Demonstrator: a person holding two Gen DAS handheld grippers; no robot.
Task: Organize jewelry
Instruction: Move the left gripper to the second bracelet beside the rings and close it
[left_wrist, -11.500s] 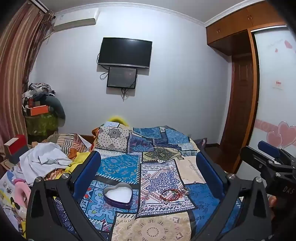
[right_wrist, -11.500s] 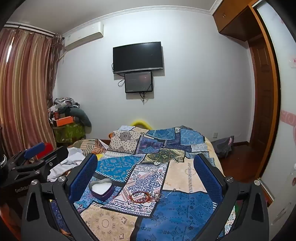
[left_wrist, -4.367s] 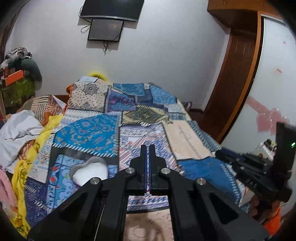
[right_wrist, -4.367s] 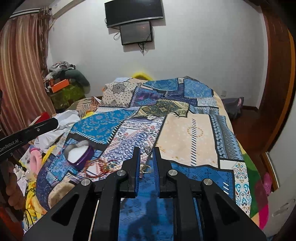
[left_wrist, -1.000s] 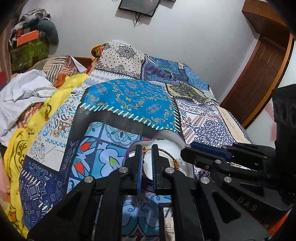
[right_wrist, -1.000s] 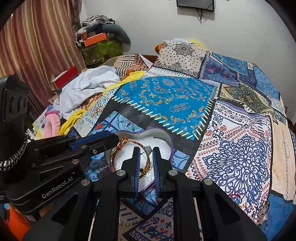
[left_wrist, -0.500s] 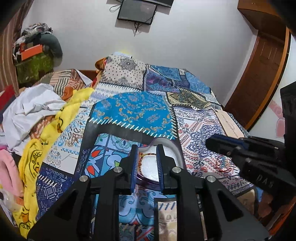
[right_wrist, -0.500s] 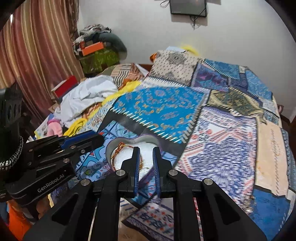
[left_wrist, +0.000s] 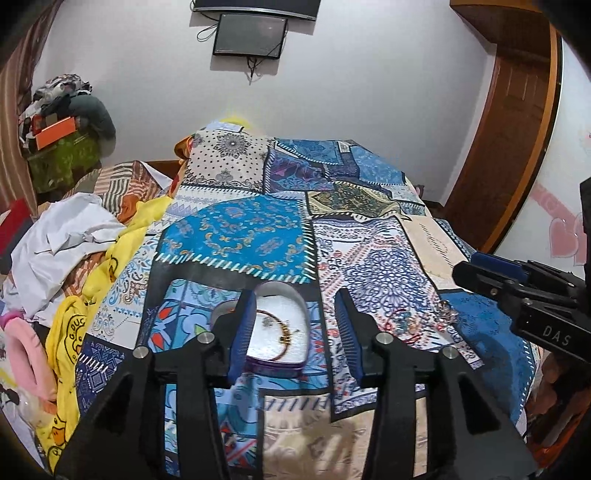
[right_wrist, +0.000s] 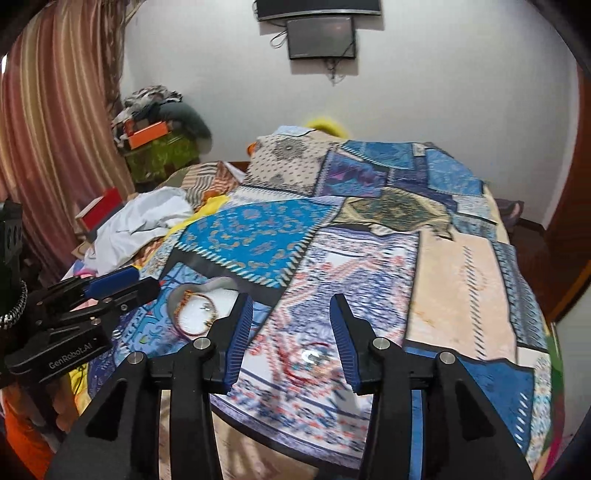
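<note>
Hanging above the patchwork bedspread (left_wrist: 236, 229), the left gripper (left_wrist: 297, 336) and right gripper (right_wrist: 291, 341) have both just been opening, jaws partly apart with nothing between them. A beaded bracelet (left_wrist: 284, 328) already lies in the heart-shaped tin (left_wrist: 275, 363), so that drop looks done. Next comes the remaining jewelry (right_wrist: 310, 356) (blurred) on the spread just beyond the right gripper. Both point steeply downward.
</note>
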